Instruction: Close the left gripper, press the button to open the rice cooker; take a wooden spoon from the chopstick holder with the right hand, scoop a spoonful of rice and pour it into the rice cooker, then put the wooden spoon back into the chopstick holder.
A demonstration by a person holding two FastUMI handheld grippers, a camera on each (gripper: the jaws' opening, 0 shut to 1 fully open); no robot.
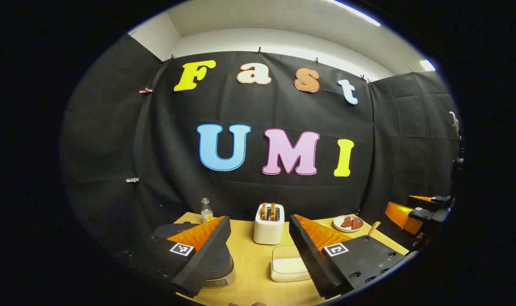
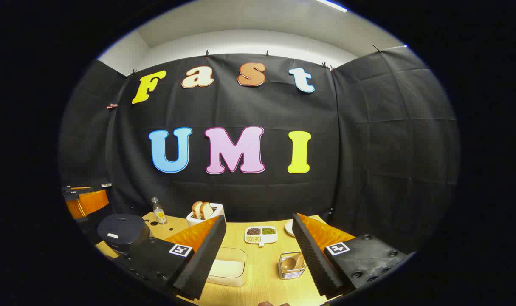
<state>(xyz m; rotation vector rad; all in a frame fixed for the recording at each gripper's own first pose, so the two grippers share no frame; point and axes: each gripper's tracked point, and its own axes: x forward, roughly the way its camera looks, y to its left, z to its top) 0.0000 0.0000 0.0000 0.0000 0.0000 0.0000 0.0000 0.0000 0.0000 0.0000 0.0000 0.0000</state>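
Rice cooker [image 2: 122, 231], dark, lid down, sits at the left edge of the counter [image 2: 258, 272] in the right gripper view; in the left gripper view it lies partly behind the left hand-held gripper's own left finger. Clear container of rice [image 2: 226, 267] is near the counter's front, right of the cooker. Chopstick holder [image 2: 291, 265], a wire basket, stands right of the rice container with the wooden spoon [image 2: 292, 262] in it, bowl end visible. Left hand-held gripper [image 1: 260, 250]: jaws wide apart, nothing between them, above the counter's front edge. Right hand-held gripper [image 2: 258, 250]: jaws likewise wide, holding nothing, above the front edge with the rice container and holder showing between its fingers. Farther back: white toaster [image 1: 269, 227] with bread slices in its slots, a small bottle [image 1: 206, 211] at the rear left, a divided dish of beans [image 2: 261, 235], and a plate [image 1: 348, 224] with reddish pieces at the rear right.
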